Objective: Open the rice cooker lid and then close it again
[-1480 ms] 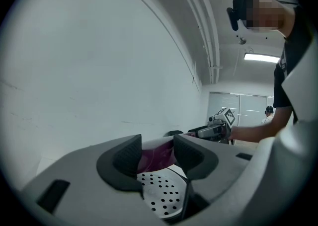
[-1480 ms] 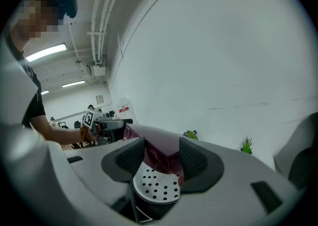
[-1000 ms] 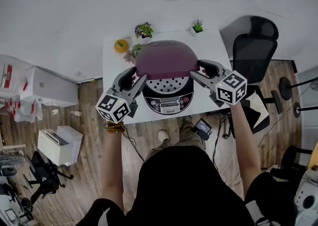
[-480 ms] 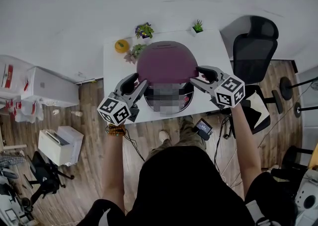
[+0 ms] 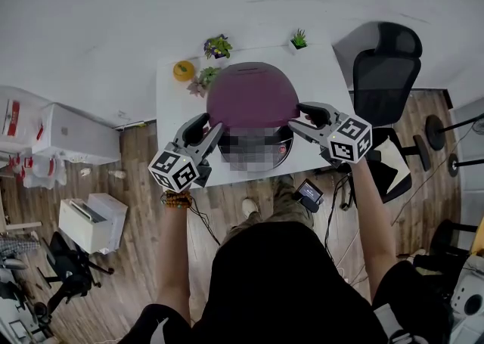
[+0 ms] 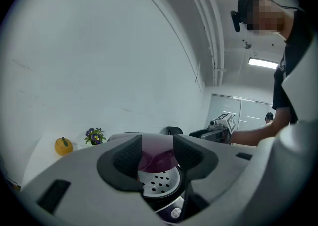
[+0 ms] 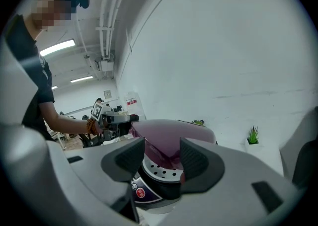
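The rice cooker [image 5: 283, 146] stands on a white table [image 5: 327, 82]; its maroon lid [image 5: 252, 97] is tilted up a little at the front. My left gripper [image 5: 212, 129] is at the lid's left edge and my right gripper [image 5: 296, 118] at its right edge, both open. In the left gripper view the lid [image 6: 149, 145] and the perforated inner plate [image 6: 159, 184] show through the gap between the jaws. In the right gripper view the lid [image 7: 171, 131] lies just beyond the open jaws, above the control panel [image 7: 141, 192]. I cannot tell whether the fingertips touch the lid.
At the table's back stand an orange ornament [image 5: 183, 70], a purple-flowered plant [image 5: 218, 46] and a small green plant [image 5: 299, 38]. A black office chair [image 5: 386, 70] is to the right. White boxes [image 5: 72, 131] sit on the floor at the left.
The lid has come down towards the cooker, covering most of the inner plate. Both grippers have sunk slightly with it.
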`<state>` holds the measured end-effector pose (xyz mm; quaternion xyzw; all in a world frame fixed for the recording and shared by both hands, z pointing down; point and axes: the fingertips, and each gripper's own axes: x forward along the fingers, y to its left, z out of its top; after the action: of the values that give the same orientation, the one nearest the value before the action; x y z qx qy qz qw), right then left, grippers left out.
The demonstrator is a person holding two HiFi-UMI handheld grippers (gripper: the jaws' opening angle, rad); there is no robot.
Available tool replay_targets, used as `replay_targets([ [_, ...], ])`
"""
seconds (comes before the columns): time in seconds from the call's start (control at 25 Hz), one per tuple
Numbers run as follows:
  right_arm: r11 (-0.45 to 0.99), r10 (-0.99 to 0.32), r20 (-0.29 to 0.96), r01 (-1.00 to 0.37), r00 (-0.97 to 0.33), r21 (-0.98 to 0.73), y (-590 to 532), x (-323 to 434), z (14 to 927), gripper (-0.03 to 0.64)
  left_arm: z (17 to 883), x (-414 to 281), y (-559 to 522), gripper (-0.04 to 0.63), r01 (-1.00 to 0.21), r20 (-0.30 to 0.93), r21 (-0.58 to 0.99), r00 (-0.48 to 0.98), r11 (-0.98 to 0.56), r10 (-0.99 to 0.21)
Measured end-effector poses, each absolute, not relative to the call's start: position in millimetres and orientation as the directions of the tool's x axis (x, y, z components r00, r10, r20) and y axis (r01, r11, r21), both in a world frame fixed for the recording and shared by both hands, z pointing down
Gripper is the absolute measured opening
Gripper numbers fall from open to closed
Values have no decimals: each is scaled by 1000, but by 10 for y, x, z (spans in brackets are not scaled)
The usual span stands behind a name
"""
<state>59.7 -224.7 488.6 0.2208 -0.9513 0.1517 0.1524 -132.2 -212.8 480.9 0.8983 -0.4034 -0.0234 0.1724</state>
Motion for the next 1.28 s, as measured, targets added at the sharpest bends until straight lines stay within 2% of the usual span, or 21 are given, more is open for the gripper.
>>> replay_targets([
  [0.64,817,-363,320,-464,-875,-341,-2163,628,5019,218,4978,-1353,-2034,184,-717,123,372,668,-590,-734],
  [0.88,812,-387,364,-500,-847,-300,-2151,632,5135,215,5086,-1365,-2006,169,-728,148,370,660,-577,-737],
  [1.28,785,-441,434,-572,-786,-238,-2134,644,5319,163,5262,-1382,-1972,123,-757,211,344,639,-556,-739],
])
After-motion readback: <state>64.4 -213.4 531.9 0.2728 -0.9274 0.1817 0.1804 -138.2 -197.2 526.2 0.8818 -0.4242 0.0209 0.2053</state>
